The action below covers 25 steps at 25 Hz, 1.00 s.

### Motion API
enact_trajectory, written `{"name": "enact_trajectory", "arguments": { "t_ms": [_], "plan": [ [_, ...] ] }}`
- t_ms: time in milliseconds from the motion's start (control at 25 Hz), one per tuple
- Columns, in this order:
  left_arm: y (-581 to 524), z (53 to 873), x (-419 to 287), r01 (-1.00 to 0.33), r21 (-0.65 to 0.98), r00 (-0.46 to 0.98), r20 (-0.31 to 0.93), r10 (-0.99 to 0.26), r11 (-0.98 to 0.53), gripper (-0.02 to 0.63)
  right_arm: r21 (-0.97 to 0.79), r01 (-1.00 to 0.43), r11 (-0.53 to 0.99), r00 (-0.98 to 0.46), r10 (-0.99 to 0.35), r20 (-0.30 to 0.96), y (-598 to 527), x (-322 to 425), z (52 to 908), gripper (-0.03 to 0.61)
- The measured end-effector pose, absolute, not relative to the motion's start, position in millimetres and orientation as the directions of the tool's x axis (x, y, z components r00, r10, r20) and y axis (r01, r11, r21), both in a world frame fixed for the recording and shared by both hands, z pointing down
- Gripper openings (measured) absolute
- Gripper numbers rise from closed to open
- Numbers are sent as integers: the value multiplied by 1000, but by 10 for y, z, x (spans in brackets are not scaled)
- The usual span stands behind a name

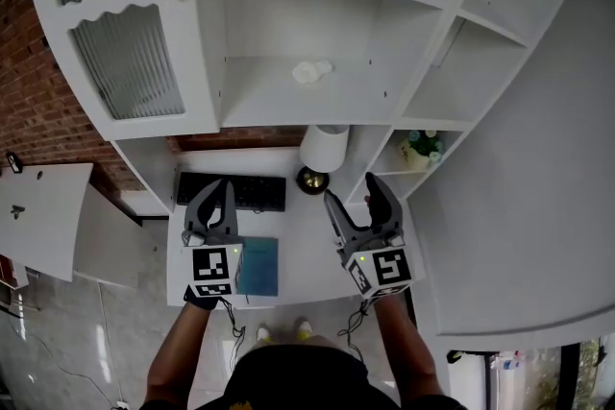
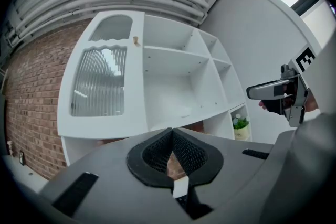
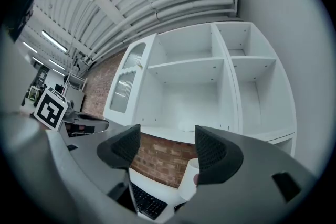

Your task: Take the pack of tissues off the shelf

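Note:
The pack of tissues point(image 1: 312, 71) is a small white bundle lying on the wide middle shelf point(image 1: 288, 101) of a white wall unit. It also shows faintly in the right gripper view, where the pack of tissues point(image 3: 187, 126) sits just above the gap between the jaws. Both grippers hover low over the desk, well short of the shelf. My left gripper point(image 1: 214, 192) is shut with nothing in it; its pads point(image 2: 184, 152) meet at the tips. My right gripper point(image 1: 352, 197) is open and empty, and in its own view the right gripper point(image 3: 168, 147) points up toward the shelf.
Under the shelf stand a white lamp shade point(image 1: 324, 149), a black keyboard point(image 1: 231, 192) and a blue notebook point(image 1: 258, 266) on the white desk point(image 1: 307, 240). A potted plant point(image 1: 423, 147) fills a lower right cubby. A ribbed-glass cabinet door point(image 1: 130, 62) stands left of the shelf.

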State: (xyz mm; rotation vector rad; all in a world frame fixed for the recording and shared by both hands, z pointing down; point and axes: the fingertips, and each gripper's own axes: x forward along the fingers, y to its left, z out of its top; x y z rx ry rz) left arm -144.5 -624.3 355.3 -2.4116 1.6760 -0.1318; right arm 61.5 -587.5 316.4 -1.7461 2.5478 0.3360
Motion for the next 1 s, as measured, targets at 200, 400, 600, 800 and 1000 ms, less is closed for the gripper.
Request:
{"name": "enact_trajectory", "arguments": {
  "t_ms": [200,400,600,800,1000],
  "plan": [
    [-6479,3325,-1316,-908,-232,371,-59,-927,-349,11,155,-925,348,-368,-921,-128,-6222,633,3031,327],
    [-6726,3224,-1202,-906,-217,387,-71,-919,-365,11,151,-907,392,-409,-908,-95,-6566,625,2888,327],
    [-7059,3236,-1018,-898,-218,402,-50,-914,-383,11,157,-880,449,-456,-890,-8,-6863,542,3000,327],
    [-7240,3076,-935,-892,-231,413,-61,-909,-389,11,185,-860,475,-482,-876,9,-7091,502,2835,326],
    [-7369,3018,-943,-898,-197,410,-46,-911,-394,11,198,-851,486,-488,-872,40,-7332,517,2712,325]
  ]
}}
